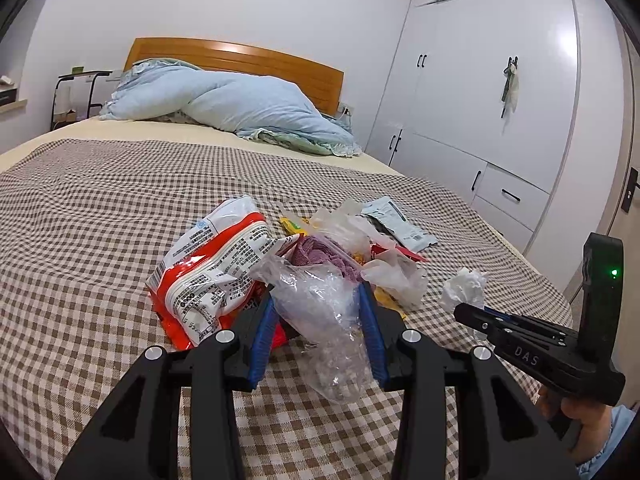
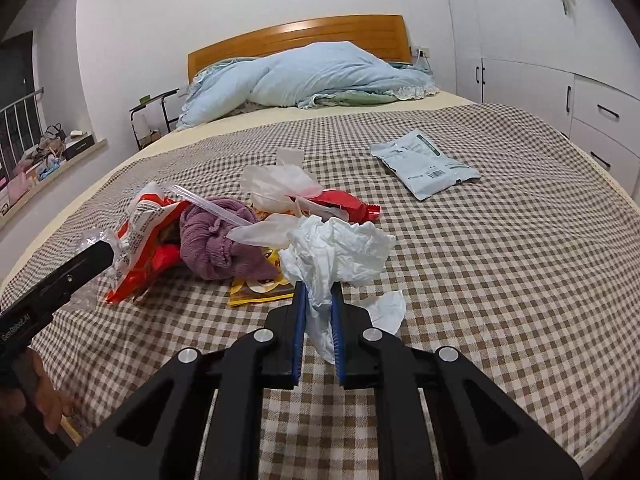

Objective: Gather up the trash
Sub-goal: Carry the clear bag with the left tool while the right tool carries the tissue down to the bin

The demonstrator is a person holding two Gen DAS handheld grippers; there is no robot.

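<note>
A heap of trash lies on the checked bedspread (image 1: 100, 220): a red and white noodle packet (image 1: 212, 272), a purple cloth (image 1: 320, 256), thin plastic bags, a yellow wrapper (image 2: 260, 288) and a red wrapper (image 2: 344, 204). A grey mailer pouch (image 2: 424, 164) lies flat, apart on the right. My left gripper (image 1: 318, 290) is shut on a crumpled clear plastic bag (image 1: 320, 312) at the heap's near edge. To its right, my right gripper (image 2: 319, 286) is shut on a crumpled white tissue (image 2: 340, 252), held just above the bedspread. In the left wrist view the right gripper (image 1: 472, 312) shows beside that tissue (image 1: 464, 288).
A light blue quilt (image 1: 240, 108) is bunched up against the wooden headboard (image 1: 240, 60) at the far end. White wardrobe doors and drawers (image 1: 480, 100) run along the right side of the bed. A small black side table (image 2: 156, 120) and a cluttered windowsill (image 2: 48, 152) are on the left.
</note>
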